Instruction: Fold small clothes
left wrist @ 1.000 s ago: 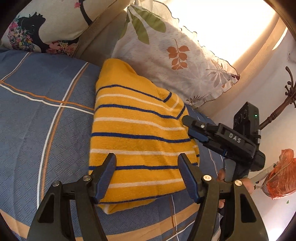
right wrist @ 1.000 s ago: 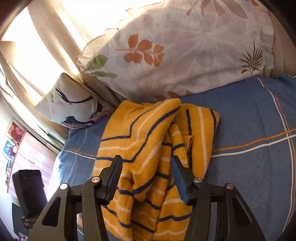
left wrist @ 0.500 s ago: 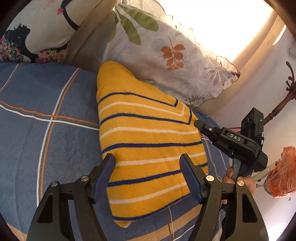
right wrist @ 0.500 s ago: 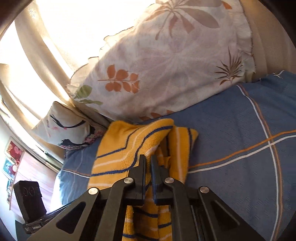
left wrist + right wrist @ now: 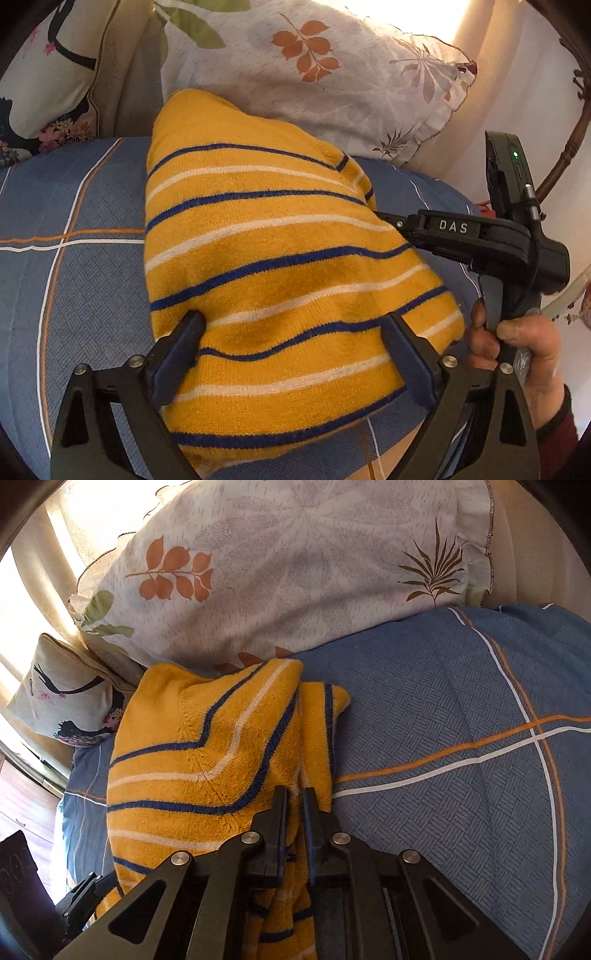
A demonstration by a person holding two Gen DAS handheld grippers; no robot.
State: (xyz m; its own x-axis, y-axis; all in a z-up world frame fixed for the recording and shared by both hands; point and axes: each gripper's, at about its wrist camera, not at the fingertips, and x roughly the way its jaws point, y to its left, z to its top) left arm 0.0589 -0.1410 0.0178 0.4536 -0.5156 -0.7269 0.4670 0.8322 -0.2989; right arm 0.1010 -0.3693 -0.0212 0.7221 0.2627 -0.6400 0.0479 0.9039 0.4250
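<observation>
We are losing the near edge of the yellow knitted jumper with blue and white stripes [image 5: 280,280] behind the black frames of both tools, and in the right wrist view its lower part is running out under the frame. The tips of the right hand-held gripper [image 5: 294,805] are hidden in the left wrist view, buried behind a fold of the knit; only its black body and the hand [image 5: 517,350] gripping its handle are showing. We cannot make out how many layers are lying under the top one.

The jumper is lying on the blue woven bedspread with orange and white lines [image 5: 461,738], its far end touching the white leaf-printed pillow [image 5: 295,572]. The left hand-held gripper [image 5: 291,350] is standing wide, its jaws having just been opening; the jumper's near part is sitting between the fingers [image 5: 181,354], and the pads are not pressing it. The right hand-held gripper is narrow, pinching a bunched fold at the jumper's right edge, its jaws having just been opening a little.

The knit is looking soft and fuzzy, humped in a rounded wedge. The bedspread is showing a basket-weave texture. A cream cushion with a dark bird print [image 5: 62,694] is leaning to the left.
</observation>
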